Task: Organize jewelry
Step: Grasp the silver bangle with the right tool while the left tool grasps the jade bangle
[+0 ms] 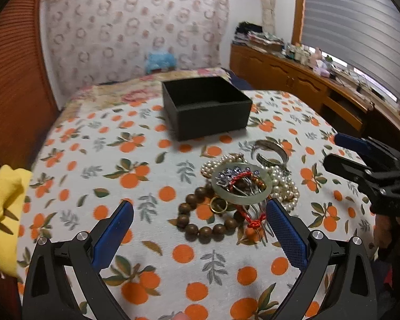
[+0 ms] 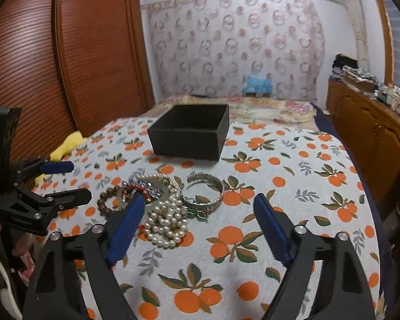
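A heap of jewelry lies on the orange-print cloth: a pale green jade bangle [image 1: 240, 184] on top, a brown wooden bead bracelet [image 1: 200, 221], a gold ring [image 1: 218, 204], a pearl strand [image 1: 285, 186] and a silver cuff [image 1: 272, 152]. An open black box [image 1: 206, 106] stands behind it. My left gripper [image 1: 200, 208] is open, just before the heap, above the bead bracelet. My right gripper [image 2: 197, 200] is open and empty, over the pearls [image 2: 168, 221] and the silver cuff [image 2: 205, 194]. The black box [image 2: 189, 133] also shows in the right wrist view.
The cloth [image 1: 93, 165] covers a bed-like surface. A yellow cloth [image 1: 8, 213] lies at the left edge. A wooden louvred wardrobe [image 2: 66, 53] stands on the left and a cluttered wooden sideboard [image 1: 306, 80] on the right.
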`<state>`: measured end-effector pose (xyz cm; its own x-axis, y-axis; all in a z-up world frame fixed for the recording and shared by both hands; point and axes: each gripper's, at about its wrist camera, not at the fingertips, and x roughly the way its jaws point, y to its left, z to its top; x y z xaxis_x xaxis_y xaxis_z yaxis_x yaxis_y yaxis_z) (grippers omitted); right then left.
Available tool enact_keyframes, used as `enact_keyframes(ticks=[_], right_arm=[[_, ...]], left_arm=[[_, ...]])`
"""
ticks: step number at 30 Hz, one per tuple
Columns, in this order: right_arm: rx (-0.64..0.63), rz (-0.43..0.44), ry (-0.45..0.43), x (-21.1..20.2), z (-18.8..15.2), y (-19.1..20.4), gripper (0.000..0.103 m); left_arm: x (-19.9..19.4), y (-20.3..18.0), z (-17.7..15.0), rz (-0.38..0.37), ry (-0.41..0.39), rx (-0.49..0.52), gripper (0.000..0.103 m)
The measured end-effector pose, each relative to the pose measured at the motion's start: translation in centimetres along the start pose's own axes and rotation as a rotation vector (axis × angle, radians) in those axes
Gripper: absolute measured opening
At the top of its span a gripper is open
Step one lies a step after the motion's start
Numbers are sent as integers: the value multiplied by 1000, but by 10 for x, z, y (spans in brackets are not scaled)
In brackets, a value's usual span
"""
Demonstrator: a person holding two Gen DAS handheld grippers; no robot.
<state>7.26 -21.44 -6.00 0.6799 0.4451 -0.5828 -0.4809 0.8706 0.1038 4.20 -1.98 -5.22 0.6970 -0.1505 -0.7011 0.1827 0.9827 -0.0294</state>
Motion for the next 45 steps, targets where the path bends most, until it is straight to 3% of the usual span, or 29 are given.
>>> enact_keyframes(ticks=[7,14,21,30,36,45], right_arm=[[-26,58,104,35,11,-12,69],[-35,110,184,73,22,-15,66],[-24,105,246,103,35,-15,66],[-56,116,303,115,34,-12,61],[-69,67,303,111,33,-24,61],[-82,-23,291,102,28,-46,61]], left_arm=[[22,-4,3,-15,41,21,96],[31,-6,7,-46,37,46,96],[42,-9,10,-70,58,50,96],[50,-10,14,-93,64,51,96],[54,-14,19,-118,63,58,95],[66,-22,22,-174,104,65,80]])
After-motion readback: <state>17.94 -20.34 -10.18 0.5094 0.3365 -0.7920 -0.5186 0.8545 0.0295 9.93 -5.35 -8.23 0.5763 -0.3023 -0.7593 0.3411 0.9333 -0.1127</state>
